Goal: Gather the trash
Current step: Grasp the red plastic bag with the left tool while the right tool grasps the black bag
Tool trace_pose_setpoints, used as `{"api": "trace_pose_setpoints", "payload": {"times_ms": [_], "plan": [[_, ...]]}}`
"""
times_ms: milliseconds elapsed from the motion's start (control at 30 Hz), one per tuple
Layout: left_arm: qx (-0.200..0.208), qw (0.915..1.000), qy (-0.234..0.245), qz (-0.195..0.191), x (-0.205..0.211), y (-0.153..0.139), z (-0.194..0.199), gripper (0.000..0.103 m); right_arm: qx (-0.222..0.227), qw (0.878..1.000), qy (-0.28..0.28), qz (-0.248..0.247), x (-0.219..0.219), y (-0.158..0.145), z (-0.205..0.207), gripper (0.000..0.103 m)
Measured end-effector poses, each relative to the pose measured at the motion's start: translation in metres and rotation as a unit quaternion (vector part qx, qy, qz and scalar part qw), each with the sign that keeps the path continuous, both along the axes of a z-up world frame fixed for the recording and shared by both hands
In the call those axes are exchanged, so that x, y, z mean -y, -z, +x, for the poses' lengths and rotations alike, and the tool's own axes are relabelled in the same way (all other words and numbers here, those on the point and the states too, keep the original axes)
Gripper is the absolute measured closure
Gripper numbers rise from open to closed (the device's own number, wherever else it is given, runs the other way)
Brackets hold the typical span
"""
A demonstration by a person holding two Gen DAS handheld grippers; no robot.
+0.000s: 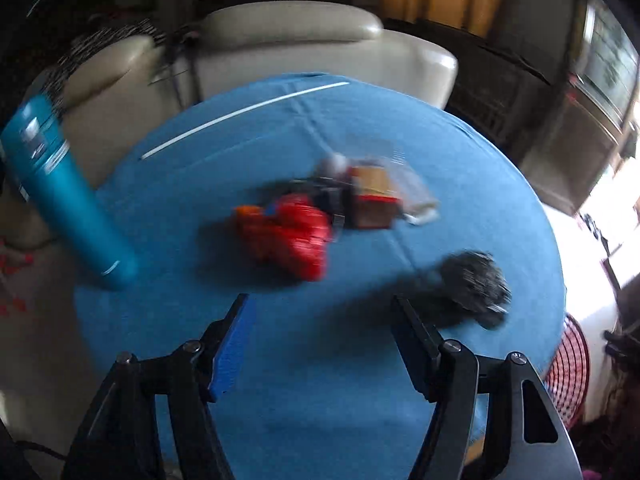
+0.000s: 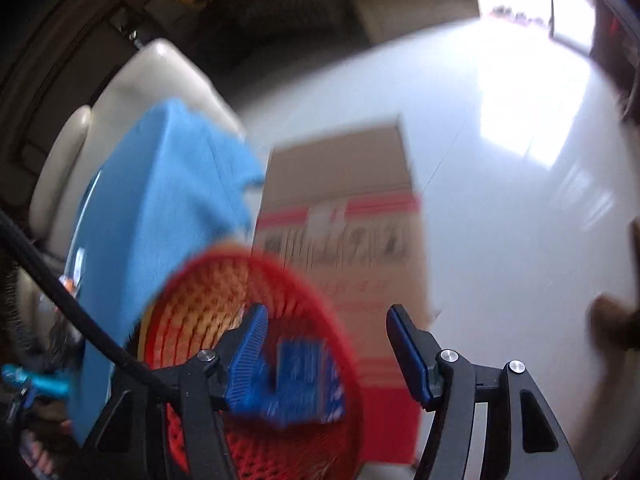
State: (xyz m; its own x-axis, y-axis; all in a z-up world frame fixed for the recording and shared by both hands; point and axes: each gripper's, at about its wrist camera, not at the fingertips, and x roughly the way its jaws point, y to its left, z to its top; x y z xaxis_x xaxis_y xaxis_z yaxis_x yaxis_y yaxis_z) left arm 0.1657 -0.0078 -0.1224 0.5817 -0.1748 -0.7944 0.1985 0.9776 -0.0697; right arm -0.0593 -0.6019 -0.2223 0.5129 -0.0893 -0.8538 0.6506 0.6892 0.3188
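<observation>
In the left wrist view a blue-clothed round table (image 1: pixel 360 380) carries a crumpled red wrapper (image 1: pixel 292 232), a small brown and red carton (image 1: pixel 374 198), a clear plastic wrapper (image 1: pixel 412 192) and a black crumpled lump (image 1: pixel 474 286). My left gripper (image 1: pixel 322 308) is open and empty above the table's near side. In the right wrist view my right gripper (image 2: pixel 326 320) is open above a red mesh basket (image 2: pixel 200 308). A blue packet (image 2: pixel 304 384) sits below the jaws over the basket, free of the fingers.
A teal bottle (image 1: pixel 64 196) stands at the table's left edge. A beige sofa (image 1: pixel 288 44) is behind the table. A cardboard box (image 2: pixel 344 216) stands on the pale floor beside the basket. The basket also shows in the left wrist view (image 1: pixel 570 368) at the right.
</observation>
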Motion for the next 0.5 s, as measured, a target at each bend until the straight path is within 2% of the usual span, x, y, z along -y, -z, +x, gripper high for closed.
{"api": "trace_pose_setpoints", "payload": {"times_ms": [67,100,167,200,300,367,433,500], "plan": [[-0.006,0.9997,-0.015,-0.021,-0.009,0.006,0.011,0.033,0.034,0.999,-0.035,-0.009,-0.017,-0.033,0.021,0.037],[-0.008,0.9991,-0.020,-0.035,-0.013,0.008,0.019,0.033,0.054,0.997,-0.062,0.005,-0.030,-0.046,0.034,0.037],[-0.011,0.9980,-0.030,-0.055,-0.017,0.010,0.032,0.032,0.099,0.986,-0.115,0.075,-0.060,-0.060,0.062,0.037],[-0.011,0.9977,-0.032,-0.059,-0.015,0.012,0.040,0.031,0.115,0.975,-0.147,0.123,-0.083,-0.062,0.080,0.037],[-0.034,0.9957,-0.049,-0.071,-0.012,0.022,0.063,0.028,0.097,0.943,-0.227,0.221,-0.156,-0.051,0.132,0.037],[-0.052,0.9926,-0.068,-0.086,-0.013,0.030,0.078,0.028,0.076,0.928,-0.251,0.266,-0.191,-0.040,0.161,0.037],[-0.061,0.9902,-0.084,-0.093,-0.013,0.039,0.094,0.028,0.054,0.920,-0.238,0.307,-0.220,-0.028,0.184,0.037],[-0.069,0.9903,-0.090,-0.080,-0.012,0.044,0.102,0.028,0.037,0.922,-0.224,0.315,-0.234,-0.020,0.204,0.037]]}}
